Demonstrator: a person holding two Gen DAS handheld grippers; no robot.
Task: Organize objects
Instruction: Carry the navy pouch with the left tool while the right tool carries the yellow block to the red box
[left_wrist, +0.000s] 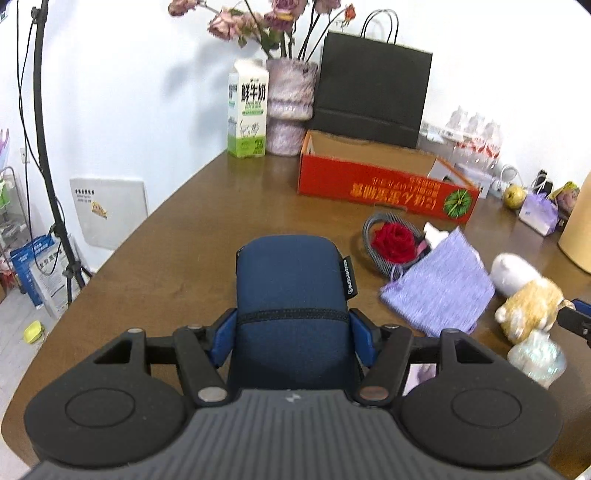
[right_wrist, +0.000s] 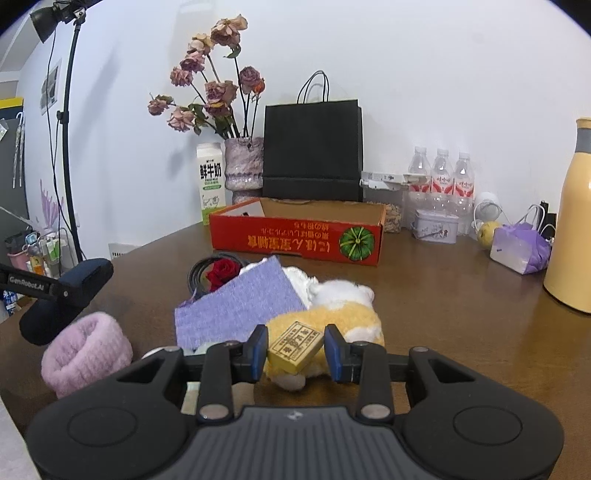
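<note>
We count one navy fabric pouch, soft-sided with a zip across it, clamped between the blue pads of the left claw, which is tilted downward over the brown wooden table and carries the pouch clear of it. The right claw, angled slightly down near the table's front, is closed on one small tan wooden block with printed characters on its top face, held just in front of one plush toy, fuzzy, yellow and white. Beside the toy lie one flat lilac knitted cloth, one red fabric rose on a dark wire ring, and one fluffy pink band. Behind stands one open red cardboard box. Along the wall we record one milk carton, one textured vase of dried roses, one black paper bag and three clear water bottles.
</note>
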